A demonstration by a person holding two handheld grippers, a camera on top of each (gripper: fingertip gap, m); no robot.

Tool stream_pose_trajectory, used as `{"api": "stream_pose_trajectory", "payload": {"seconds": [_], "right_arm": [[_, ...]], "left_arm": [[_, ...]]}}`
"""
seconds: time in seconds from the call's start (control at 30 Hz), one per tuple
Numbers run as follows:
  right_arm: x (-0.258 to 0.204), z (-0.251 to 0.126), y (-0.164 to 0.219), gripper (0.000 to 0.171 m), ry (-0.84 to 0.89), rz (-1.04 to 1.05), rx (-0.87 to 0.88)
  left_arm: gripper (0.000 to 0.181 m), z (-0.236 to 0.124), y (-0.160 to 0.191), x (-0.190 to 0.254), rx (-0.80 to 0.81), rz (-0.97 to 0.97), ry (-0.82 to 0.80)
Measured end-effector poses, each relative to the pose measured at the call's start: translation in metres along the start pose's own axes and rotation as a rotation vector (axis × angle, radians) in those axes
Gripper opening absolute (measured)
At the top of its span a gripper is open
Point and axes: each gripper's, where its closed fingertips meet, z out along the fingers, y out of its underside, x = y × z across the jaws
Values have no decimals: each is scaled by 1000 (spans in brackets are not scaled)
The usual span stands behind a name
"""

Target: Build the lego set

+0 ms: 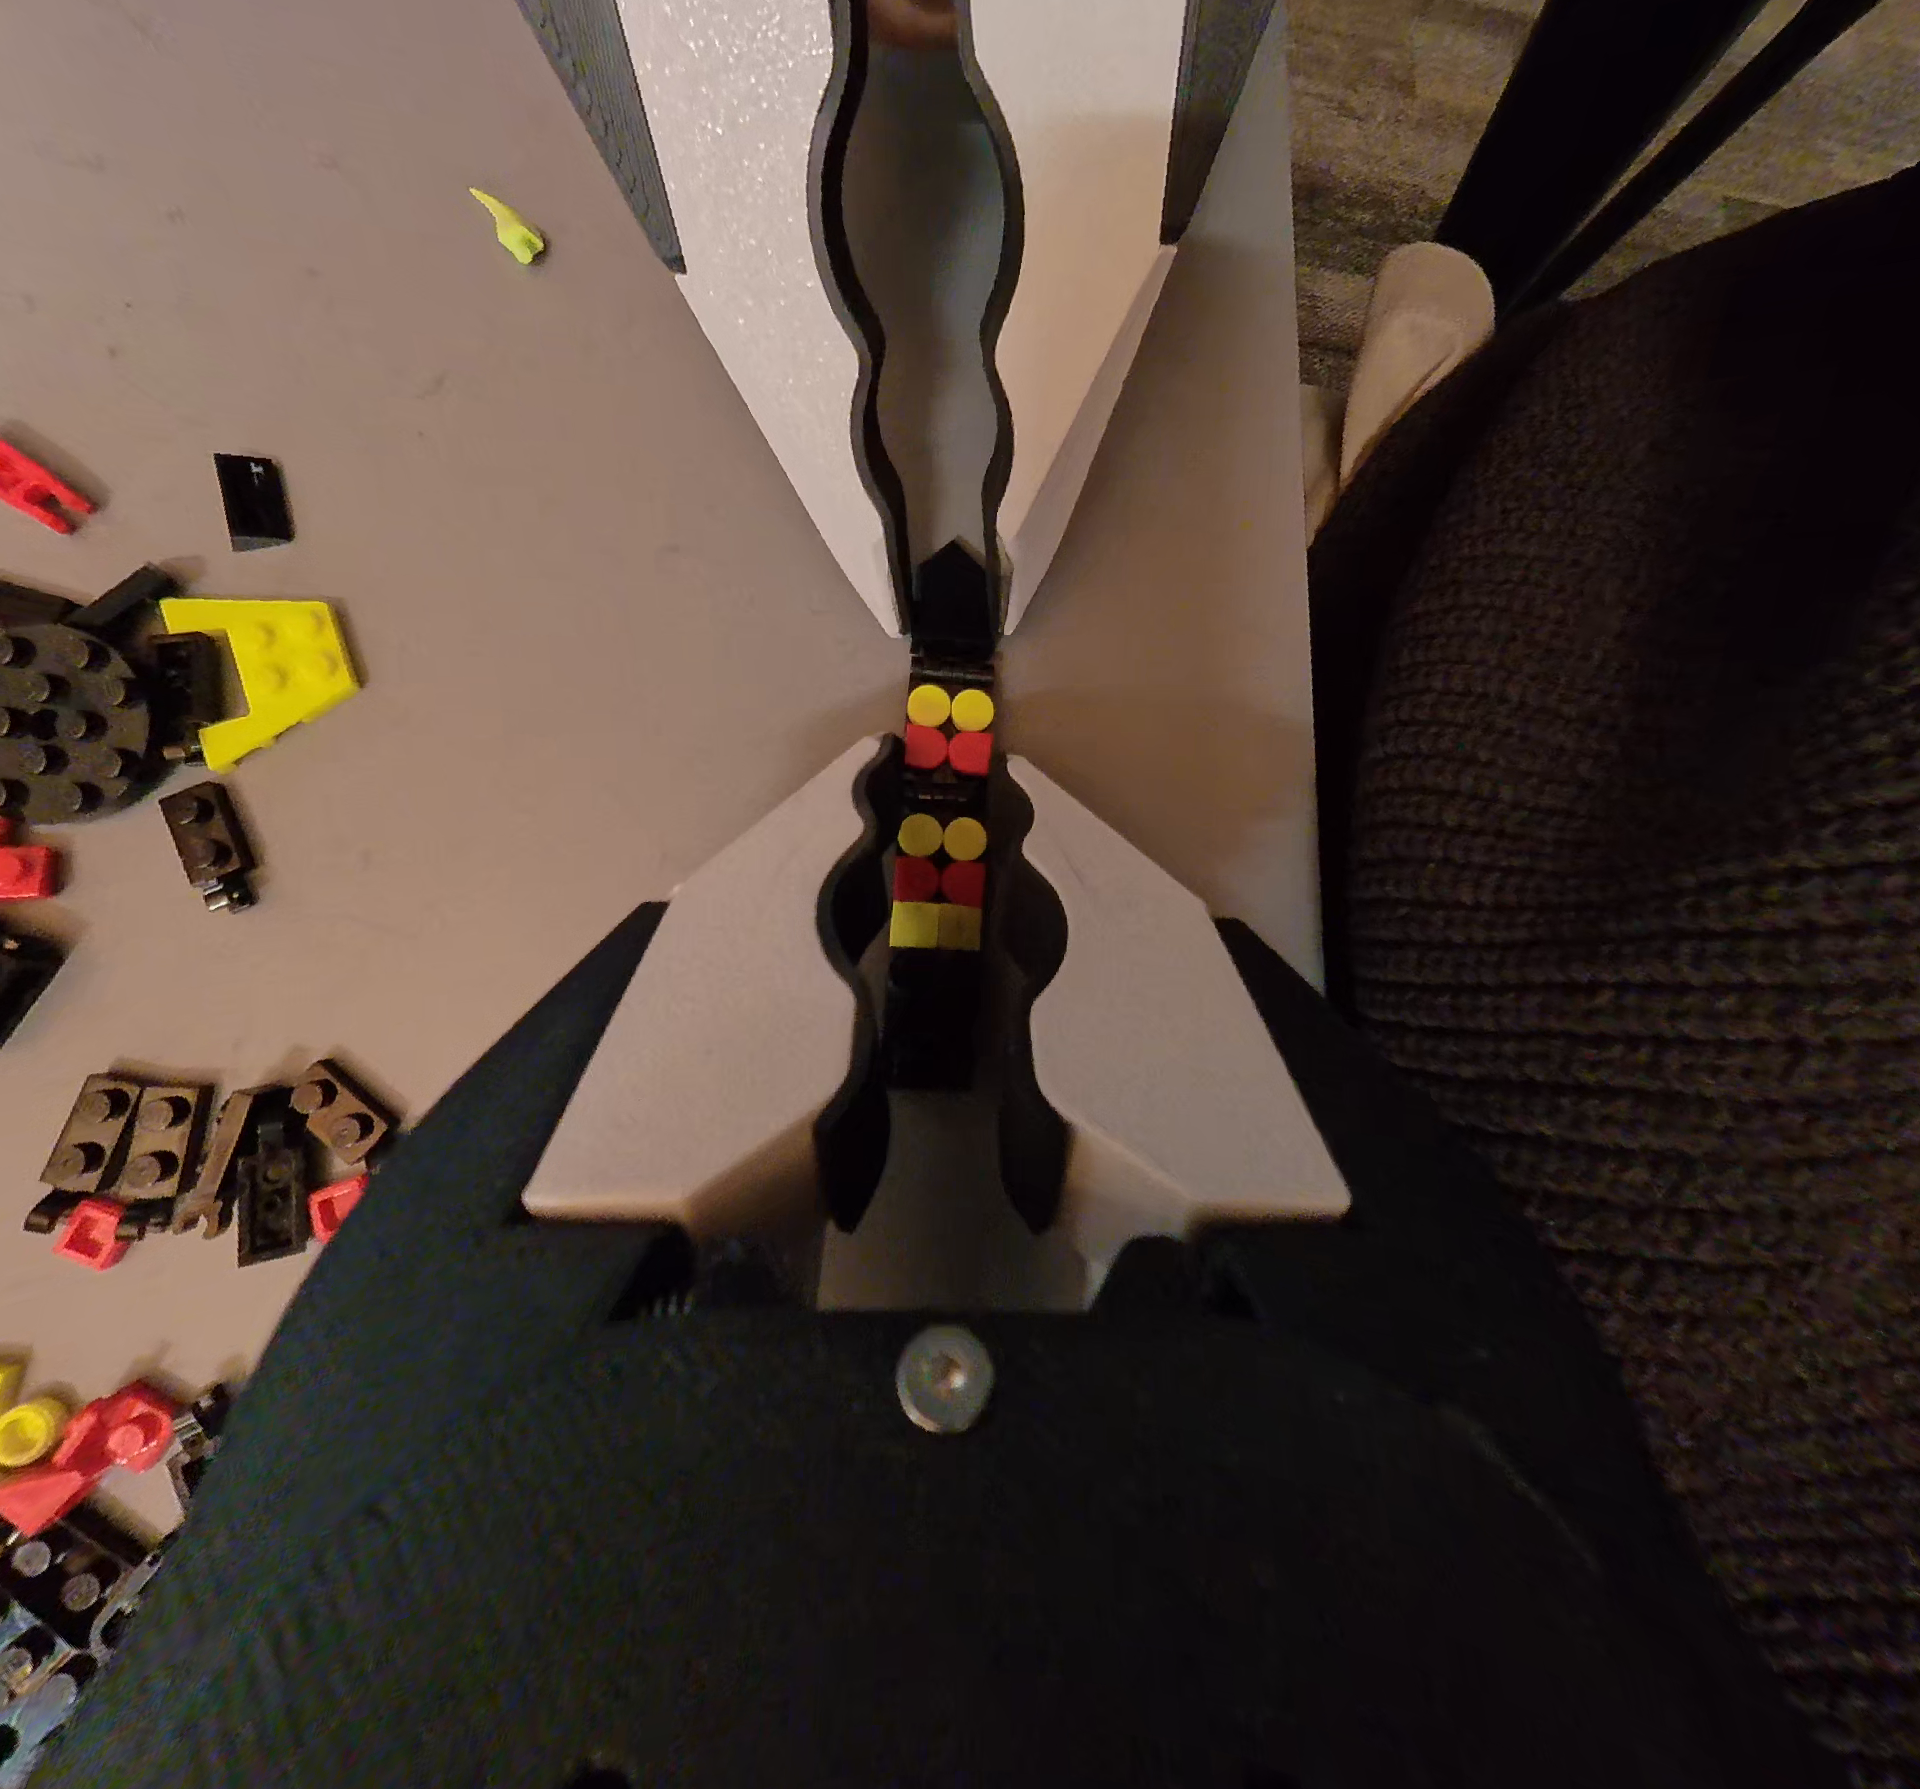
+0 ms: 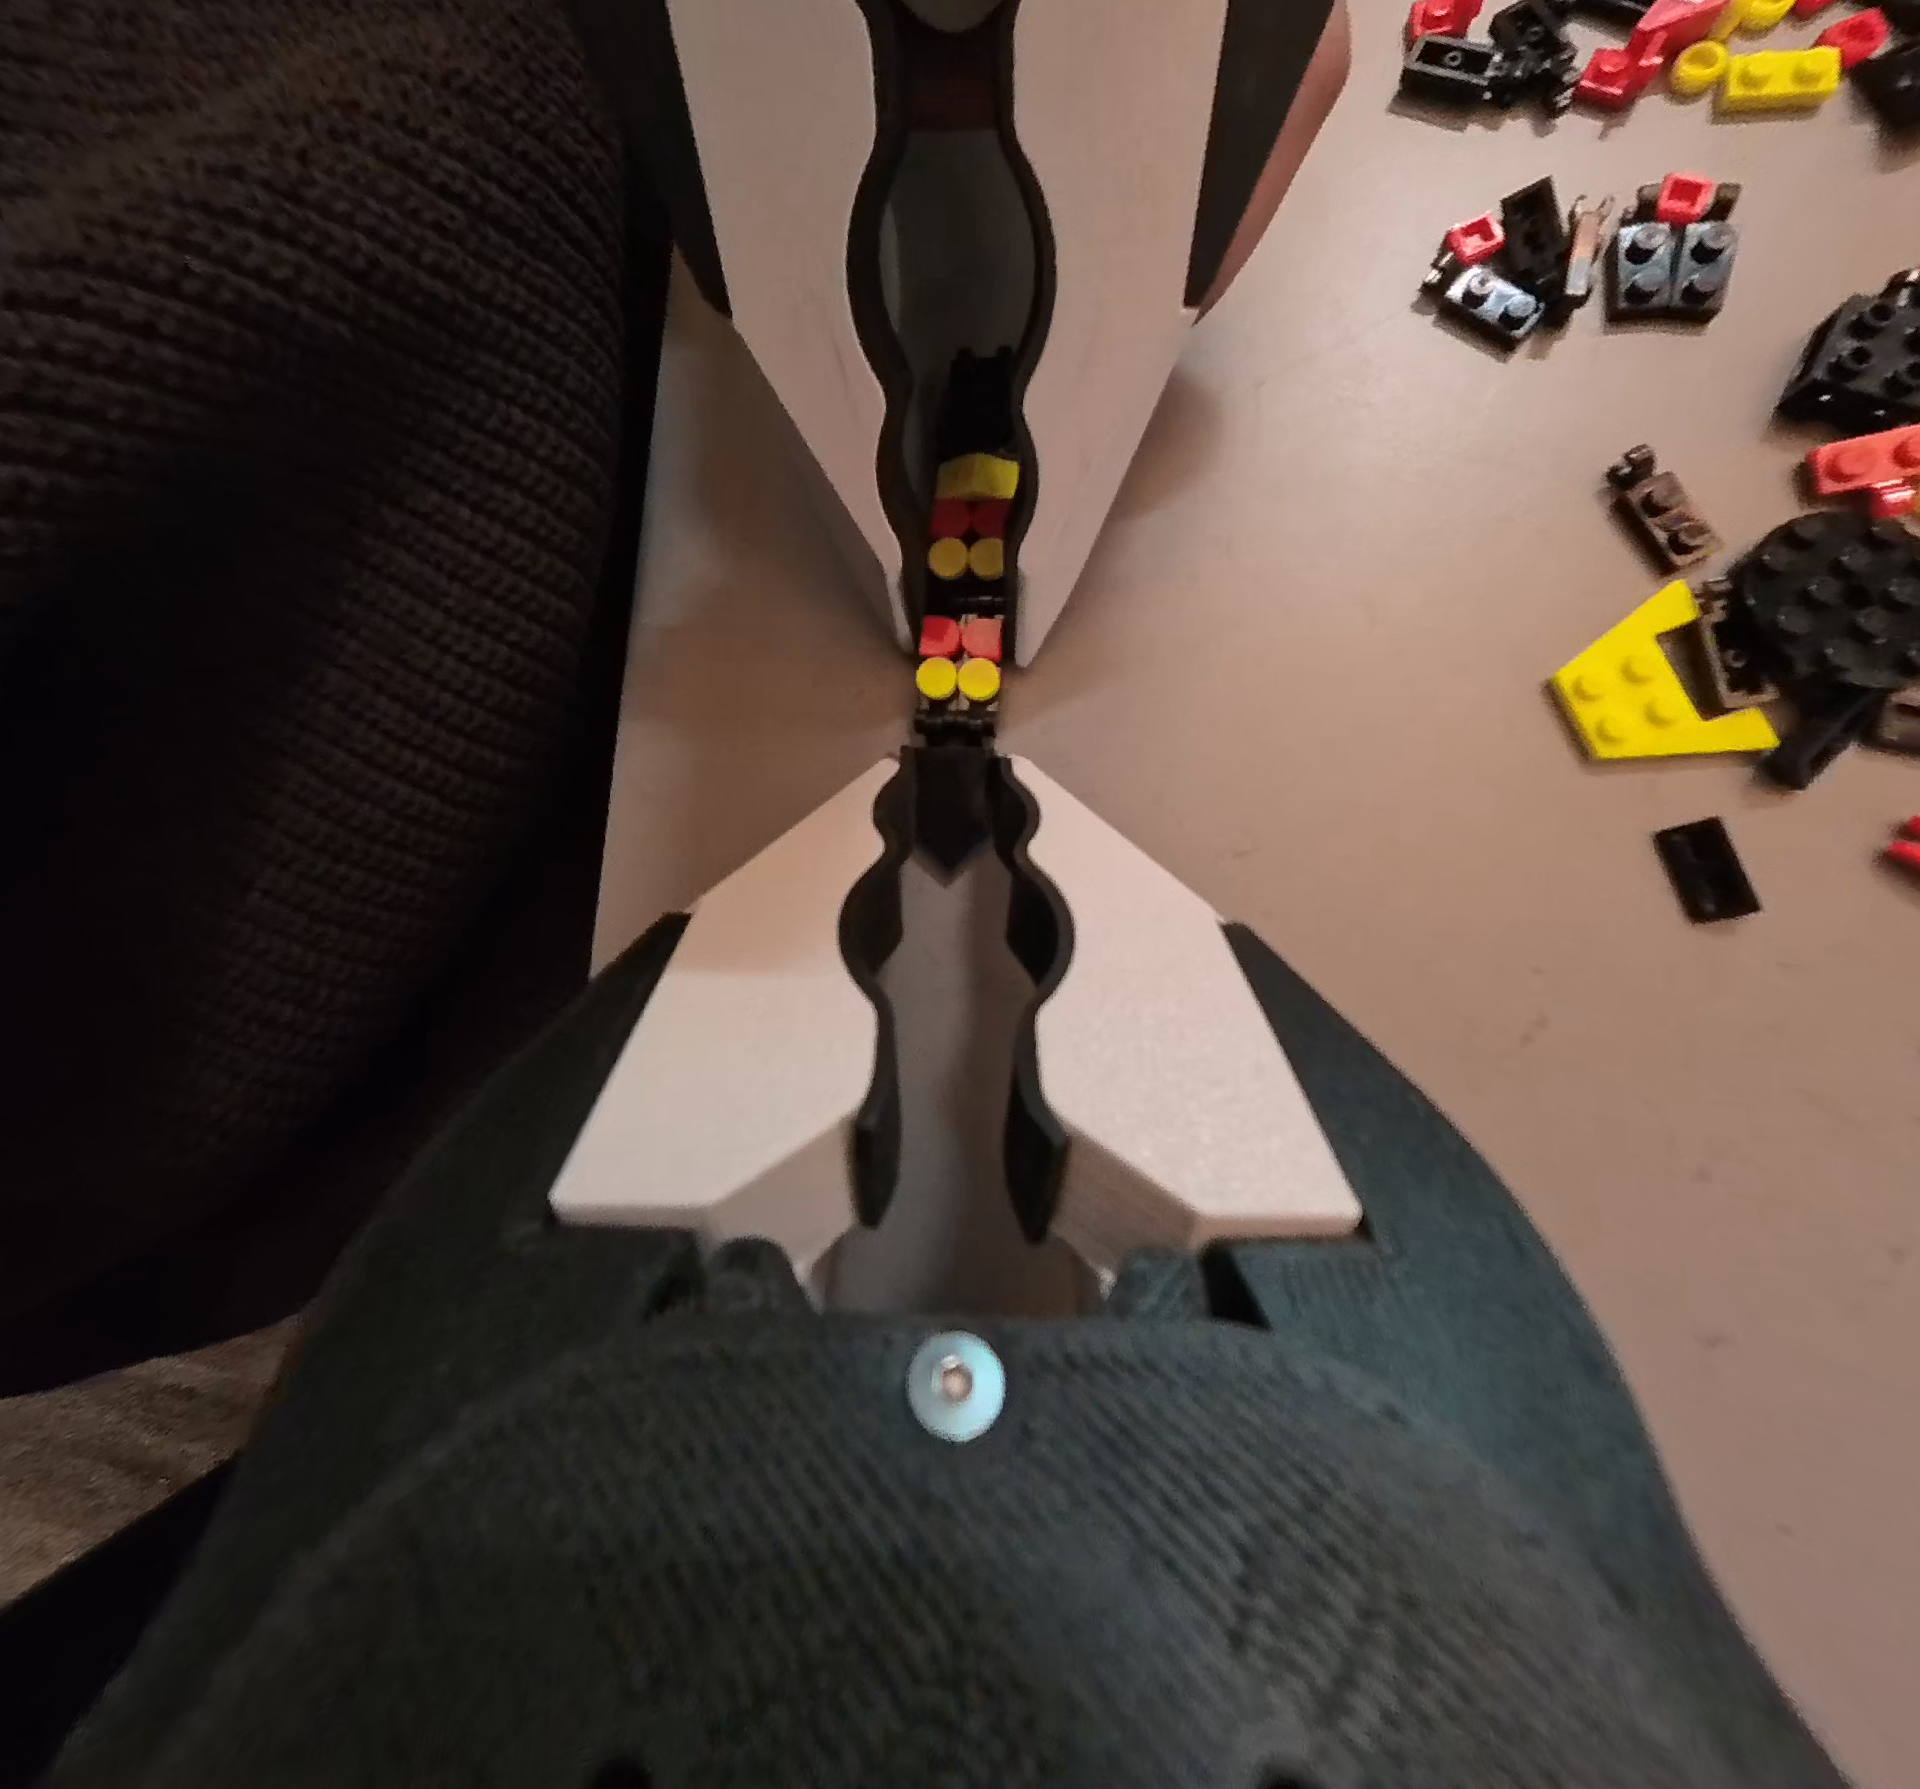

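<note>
The left gripper (image 1: 943, 752) and right gripper (image 2: 951, 773) meet tip to tip above the near edge of the counter (image 1: 499, 389). Between them runs a narrow black lego assembly (image 1: 943, 825) topped with yellow and red round studs. The left fingers (image 1: 790, 991) are clenched on its studded end; the right fingers (image 2: 800, 991) are clenched on its black pointed end. The assembly is held clear of the counter surface. Loose pieces lie well apart to one side: a yellow wedge plate (image 2: 1652, 690) joined to a round black plate (image 2: 1829, 596), a black tile (image 2: 1704, 869), and mixed red, black and yellow parts (image 2: 1704, 46). A dark knitted garment (image 1: 1621, 908) borders the counter edge.
</note>
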Motion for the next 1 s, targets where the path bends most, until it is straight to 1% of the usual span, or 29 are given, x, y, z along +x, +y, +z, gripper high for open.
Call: {"api": "stream_pose_trajectory", "payload": {"seconds": [0.37, 0.43, 0.5, 0.57, 0.67, 0.77, 0.87, 1.0], "right_arm": [[0, 1, -1, 13, 0, 34, 7], [0, 1, -1, 14, 21, 38, 19], [3, -3, -7, 27, 75, 9, 59], [10, -15, -18, 34, 134, -24, 138], [18, -39, -30, 40, 198, -74, 256], [27, -54, -32, 43, 289, -124, 296], [36, -61, -38, 42, 424, -220, 285], [40, -57, -38, 37, 576, -388, 193]], "left_arm": [[13, 0, 0, 0, 2, -1, 2], [14, 0, 1, 0, 8, -17, 12], [14, -1, 1, 1, 16, -36, 29], [14, -4, 1, -2, 38, -69, 36], [14, -16, -7, -14, 124, -168, 31], [13, -36, -27, -24, 279, -346, 94], [13, -47, -36, -27, 372, -498, 203], [13, -47, -38, -25, 384, -576, 263]]}}
